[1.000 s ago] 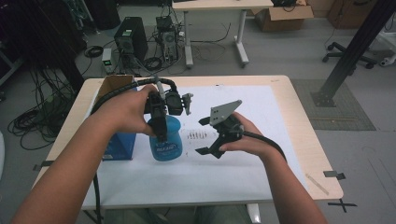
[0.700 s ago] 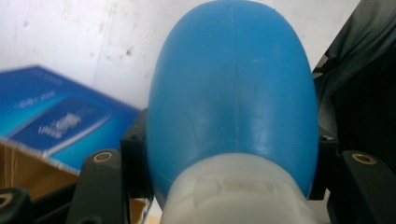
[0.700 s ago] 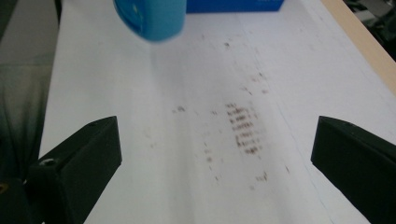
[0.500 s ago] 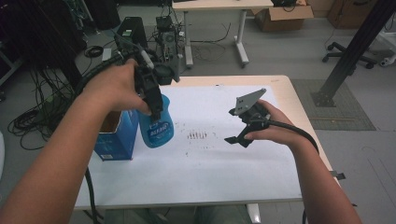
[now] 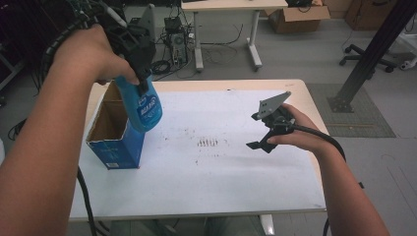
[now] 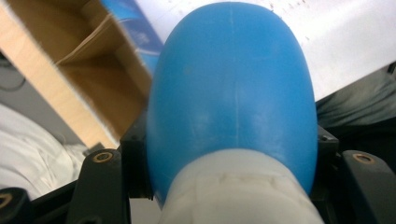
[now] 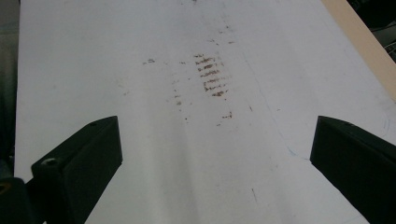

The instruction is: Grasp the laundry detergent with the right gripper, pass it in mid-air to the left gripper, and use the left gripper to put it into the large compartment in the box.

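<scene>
The blue bottle [image 5: 144, 105] carries a white label whose writing is too blurred to read; it hangs in the air, tilted, above the open cardboard box [image 5: 115, 135] at the worktop's [image 5: 206, 196] left edge, pinched near its neck by the left tongs [image 5: 140, 66]. The left gripper view adds what the high view hides: the bottle's whitish collar [image 6: 236, 191] wedged between the black jaws and the box's brown inside below. The right tongs [image 5: 263, 132] hover spread and empty over the white sheet [image 7: 140, 154] near its brown smudges [image 7: 210, 74], with bare room all round and the worktop's right edge close by.
</scene>
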`<act>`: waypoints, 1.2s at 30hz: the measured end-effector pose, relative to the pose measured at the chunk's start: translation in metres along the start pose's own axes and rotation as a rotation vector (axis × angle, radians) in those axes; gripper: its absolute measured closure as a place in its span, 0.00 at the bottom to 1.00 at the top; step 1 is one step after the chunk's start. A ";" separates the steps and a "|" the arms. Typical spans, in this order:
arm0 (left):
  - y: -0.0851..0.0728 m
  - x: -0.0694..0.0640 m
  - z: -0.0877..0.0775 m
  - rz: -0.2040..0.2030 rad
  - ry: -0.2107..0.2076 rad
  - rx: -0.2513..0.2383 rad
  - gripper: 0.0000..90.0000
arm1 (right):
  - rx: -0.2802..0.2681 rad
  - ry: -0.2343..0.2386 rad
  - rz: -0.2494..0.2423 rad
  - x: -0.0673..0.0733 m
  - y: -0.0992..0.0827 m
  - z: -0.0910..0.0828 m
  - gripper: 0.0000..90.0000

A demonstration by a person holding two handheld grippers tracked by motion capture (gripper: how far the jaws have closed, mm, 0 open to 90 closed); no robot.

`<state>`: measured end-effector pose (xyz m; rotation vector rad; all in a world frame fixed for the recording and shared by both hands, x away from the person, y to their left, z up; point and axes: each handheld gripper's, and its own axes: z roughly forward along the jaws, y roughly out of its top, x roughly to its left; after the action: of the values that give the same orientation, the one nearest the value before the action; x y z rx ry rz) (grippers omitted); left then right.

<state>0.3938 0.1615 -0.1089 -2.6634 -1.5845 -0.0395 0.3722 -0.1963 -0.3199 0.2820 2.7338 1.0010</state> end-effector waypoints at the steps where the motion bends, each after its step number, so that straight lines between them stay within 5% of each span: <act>1: -0.001 0.004 -0.003 -0.017 0.000 0.002 0.43 | 0.002 0.000 -0.002 -0.001 0.000 0.000 0.03; 10: -0.017 0.043 -0.020 -0.177 -0.019 -0.007 0.43 | 0.020 0.005 0.006 -0.004 -0.002 0.000 0.03; 19: -0.031 0.074 -0.019 -0.298 -0.013 -0.012 0.43 | 0.020 0.004 0.011 -0.006 -0.004 -0.002 0.03; 27: -0.035 0.090 -0.010 -0.372 -0.006 -0.008 0.43 | 0.028 0.010 0.013 -0.006 -0.004 0.000 0.03; 36: -0.034 0.100 0.009 -0.403 0.010 -0.002 0.43 | 0.033 0.011 0.018 -0.007 -0.006 0.002 0.03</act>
<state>0.4115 0.2655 -0.1129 -2.2947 -2.0864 -0.0660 0.3789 -0.2015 -0.3238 0.3085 2.7647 0.9653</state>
